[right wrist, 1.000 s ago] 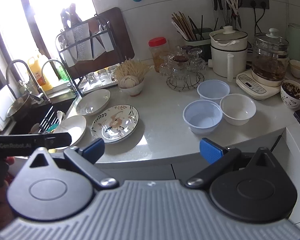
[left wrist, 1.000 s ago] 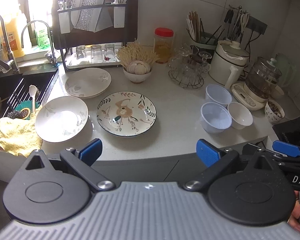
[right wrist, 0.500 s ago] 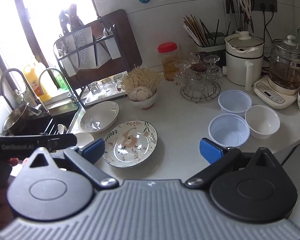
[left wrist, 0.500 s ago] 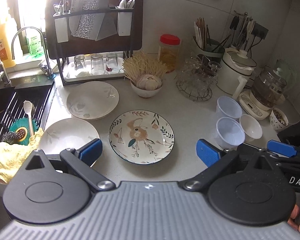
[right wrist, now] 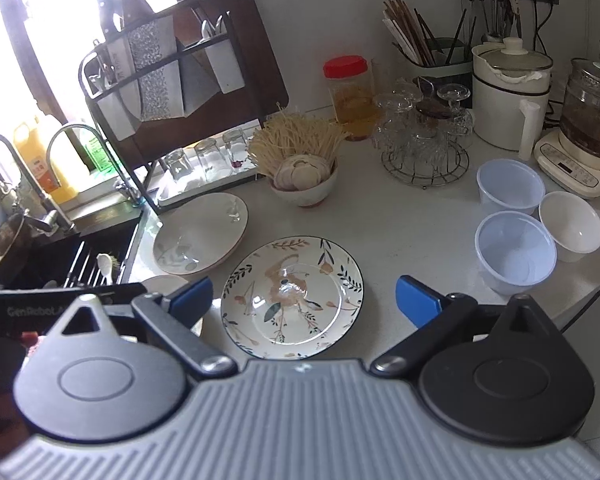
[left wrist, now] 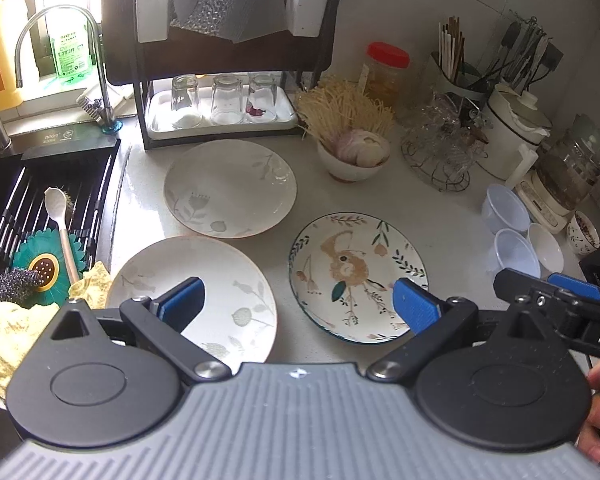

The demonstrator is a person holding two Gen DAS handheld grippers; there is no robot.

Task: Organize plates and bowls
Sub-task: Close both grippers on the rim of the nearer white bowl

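Three plates lie on the white counter: a floral plate [left wrist: 358, 276] [right wrist: 294, 298], a pale leaf-print plate [left wrist: 230, 188] [right wrist: 200, 234] behind it, and a second pale plate [left wrist: 204, 292] near the sink. At the right stand two translucent plastic bowls [right wrist: 514, 252] [right wrist: 510, 186] and a small white bowl [right wrist: 572, 226]. My left gripper [left wrist: 298, 308] hovers open above the near pale plate and the floral plate, holding nothing. Over the floral plate's front edge my right gripper [right wrist: 304, 300] is open and empty.
A dish rack [left wrist: 220, 60] with upturned glasses stands at the back, a sink [left wrist: 40, 216] with a spoon and scrubber at the left. A bowl of noodles [right wrist: 302, 168], a glass-cup stand [right wrist: 424, 140], a jar, a utensil holder and kettles crowd the back right.
Both grippers have moved forward and lower over the counter, so the plates now sit between the fingers. Jaws stayed open. Nothing on the counter moved.
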